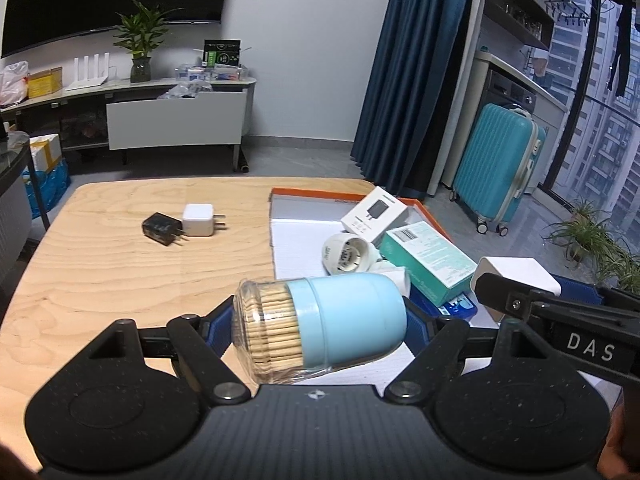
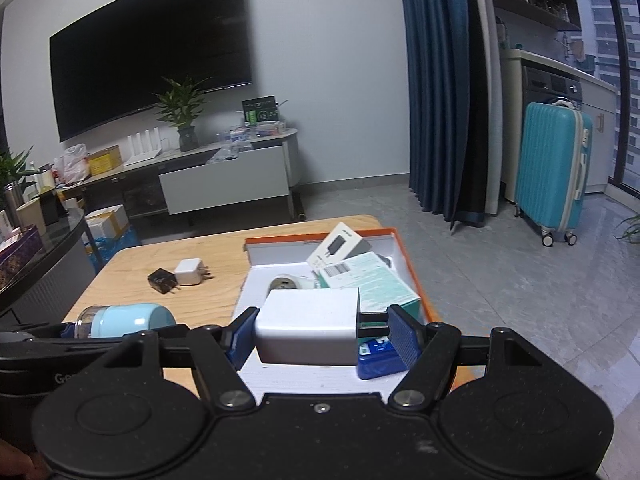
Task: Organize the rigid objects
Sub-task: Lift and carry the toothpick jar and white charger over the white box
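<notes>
Wooden table carries an orange-rimmed box; left gripper pinches a toothpick jar lying sideways at its edge; right gripper clamps a white charger over the box, hiding contents beneath; two plug adapters lie apart.

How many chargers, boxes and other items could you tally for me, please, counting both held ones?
Chargers: 3 – white, white, black
Boxes: 3 – white, green, blue
Toothpick jar: 1
Socket adapter: 1
Total: 8
</notes>
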